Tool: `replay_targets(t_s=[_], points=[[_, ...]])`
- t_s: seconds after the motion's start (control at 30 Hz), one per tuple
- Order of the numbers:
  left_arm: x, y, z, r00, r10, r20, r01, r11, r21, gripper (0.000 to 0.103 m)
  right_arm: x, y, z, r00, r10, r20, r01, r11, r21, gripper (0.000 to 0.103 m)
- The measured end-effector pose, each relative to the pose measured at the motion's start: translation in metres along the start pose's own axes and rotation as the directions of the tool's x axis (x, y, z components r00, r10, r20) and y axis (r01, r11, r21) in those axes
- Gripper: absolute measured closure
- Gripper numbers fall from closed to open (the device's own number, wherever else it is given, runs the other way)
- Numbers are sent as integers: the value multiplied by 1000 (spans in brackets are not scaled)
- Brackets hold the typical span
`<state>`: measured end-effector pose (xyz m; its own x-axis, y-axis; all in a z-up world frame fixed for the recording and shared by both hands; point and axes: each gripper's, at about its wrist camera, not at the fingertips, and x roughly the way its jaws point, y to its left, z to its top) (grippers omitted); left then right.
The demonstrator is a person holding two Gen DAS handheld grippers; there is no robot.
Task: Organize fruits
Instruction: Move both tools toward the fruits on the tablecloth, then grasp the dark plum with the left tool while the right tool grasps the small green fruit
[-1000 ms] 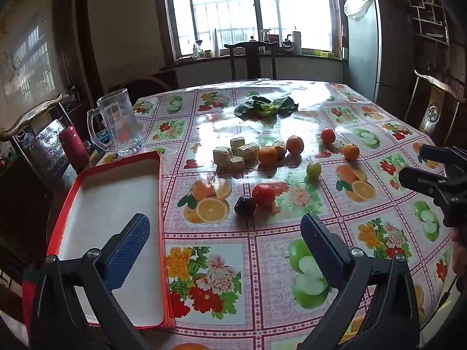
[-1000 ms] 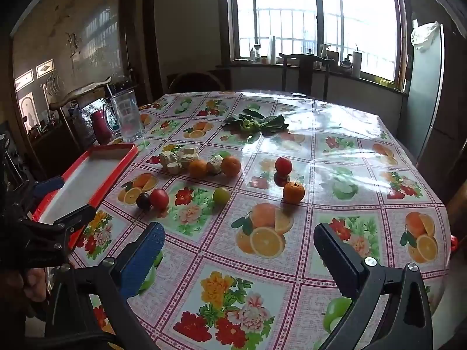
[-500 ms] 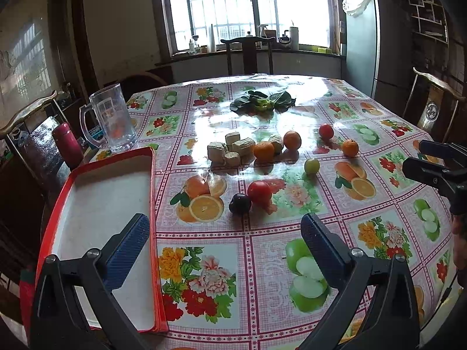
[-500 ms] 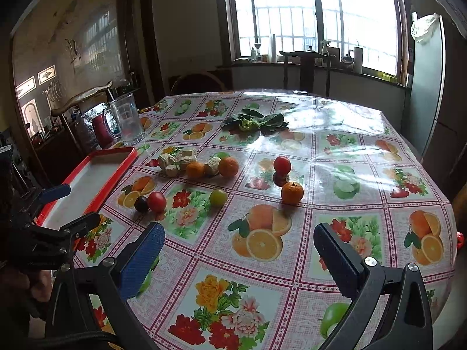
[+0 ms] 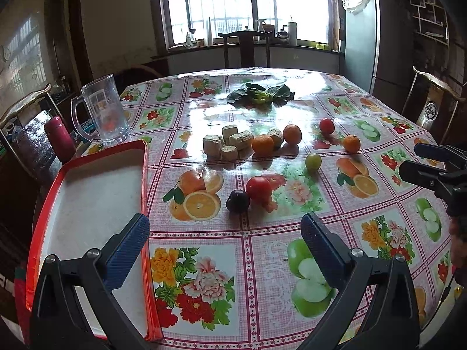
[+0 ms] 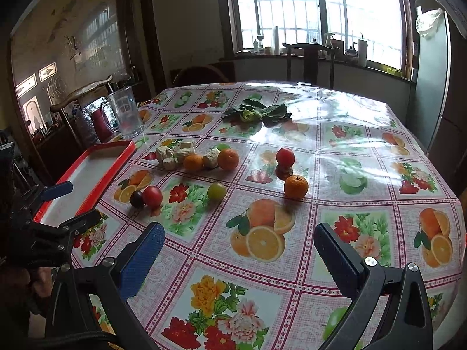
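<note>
Fruit lies scattered on a table with a fruit-print cloth. A dark plum (image 5: 238, 200) and a red tomato (image 5: 258, 187) sit closest to my left gripper (image 5: 224, 233), which is open and empty above the table's near edge. Farther off are a green fruit (image 5: 313, 161), three oranges (image 5: 262, 145) (image 5: 292, 134) (image 5: 351, 143) and a small red fruit (image 5: 326, 125). A red-rimmed white tray (image 5: 87, 204) lies at the left. My right gripper (image 6: 239, 242) is open and empty, short of an orange (image 6: 295, 186) and the green fruit (image 6: 217, 191).
Beige tofu-like blocks (image 5: 230, 143) sit beside the oranges. Leafy greens (image 5: 259, 94) lie toward the far side. A glass mug (image 5: 105, 113) and a red bottle (image 5: 59, 138) stand at the left. Chairs ring the table; a fridge (image 5: 359, 38) stands at the back right.
Both grippers have moved slightly forward and lower toward the fruit. Both stay open; nothing on the table has moved.
</note>
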<state>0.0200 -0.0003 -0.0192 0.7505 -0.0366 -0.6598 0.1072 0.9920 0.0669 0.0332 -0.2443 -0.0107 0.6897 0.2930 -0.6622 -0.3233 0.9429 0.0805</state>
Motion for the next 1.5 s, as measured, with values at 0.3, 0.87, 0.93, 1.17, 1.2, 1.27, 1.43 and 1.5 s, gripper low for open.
replay_targets(t_s=[0.3,0.87,0.93,1.17,1.2,1.27,1.43,1.5], points=[[19,8,1,998,-48,-38,47,999,-27,0,13,-10,0,1000,-14,-17,14,1000,3,0],[77,2,11,973,-150,-174,150,989,-11,39,99,3,24,986,94,-137,-97,995,-19,41],[83,4,11,968,-158,-193,159,987,-12,46,110,10,28,983,108,-146,-113,993,-30,44],[95,5,14,967,-164,-196,167,986,-2,75,142,20,31,980,63,-190,-77,995,-66,73],[96,7,14,966,-165,-200,168,986,-2,77,142,20,31,979,76,-191,-89,994,-57,76],[96,9,14,965,-169,-199,172,985,-6,80,139,21,31,979,81,-185,-91,995,-43,76],[89,14,12,960,-202,-192,200,979,-29,81,126,26,26,979,96,-179,-103,994,-29,77],[83,15,10,961,-210,-182,207,978,-36,81,118,29,24,979,105,-175,-110,994,-21,77]])
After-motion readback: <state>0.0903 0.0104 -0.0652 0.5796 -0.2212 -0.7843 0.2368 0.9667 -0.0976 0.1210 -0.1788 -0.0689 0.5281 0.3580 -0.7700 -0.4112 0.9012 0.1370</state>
